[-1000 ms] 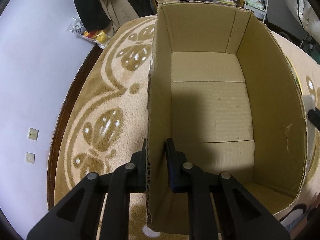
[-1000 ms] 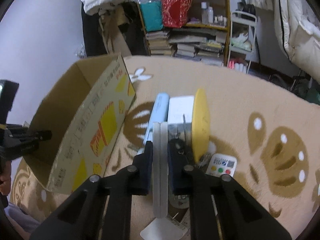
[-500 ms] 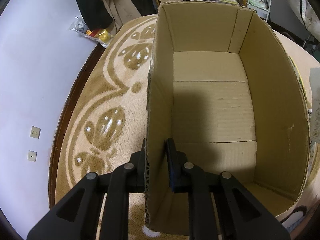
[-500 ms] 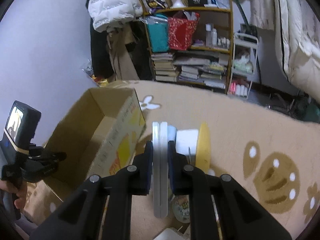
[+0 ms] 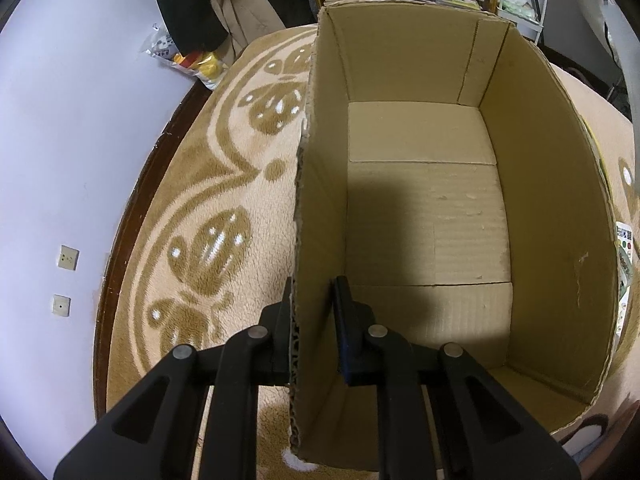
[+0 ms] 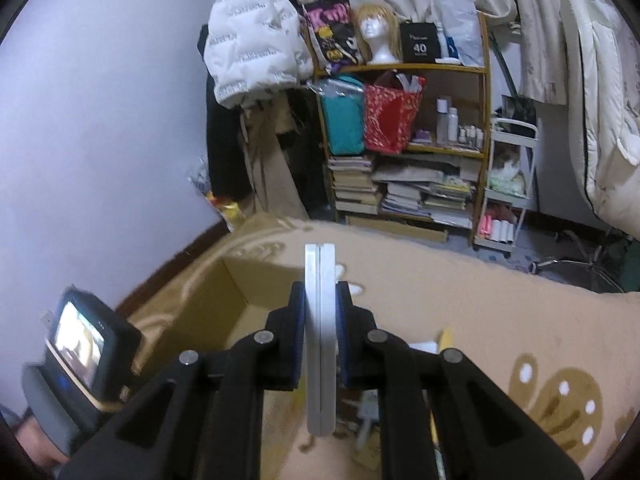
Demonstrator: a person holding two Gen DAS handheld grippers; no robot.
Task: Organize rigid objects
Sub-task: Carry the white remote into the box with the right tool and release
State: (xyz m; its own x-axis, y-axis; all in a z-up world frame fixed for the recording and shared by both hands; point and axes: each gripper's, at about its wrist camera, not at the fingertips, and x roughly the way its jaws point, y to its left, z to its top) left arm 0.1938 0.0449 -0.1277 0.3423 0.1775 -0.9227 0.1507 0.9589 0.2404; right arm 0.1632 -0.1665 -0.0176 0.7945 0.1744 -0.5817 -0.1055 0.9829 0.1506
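An open cardboard box (image 5: 432,208) stands on the patterned rug, nothing inside it. My left gripper (image 5: 314,312) is shut on the box's left wall, one finger outside and one inside. In the right wrist view my right gripper (image 6: 320,316) is shut on a flat white case (image 6: 320,344) held on edge, lifted above the rug. The same box (image 6: 216,308) lies below and to the left of it. Behind the case, a few loose items (image 6: 424,348) on the rug are mostly hidden by the fingers.
A hand with the left gripper's camera unit (image 6: 80,360) sits at the lower left of the right wrist view. A bookshelf (image 6: 404,148), a white cart (image 6: 508,184) and hanging coats (image 6: 256,44) line the far wall. Small items (image 5: 624,256) lie right of the box.
My right gripper rose with the white case and tilted up, so the rug items dropped out of sight and the shelf came into view. The left gripper kept its hold on the box wall.
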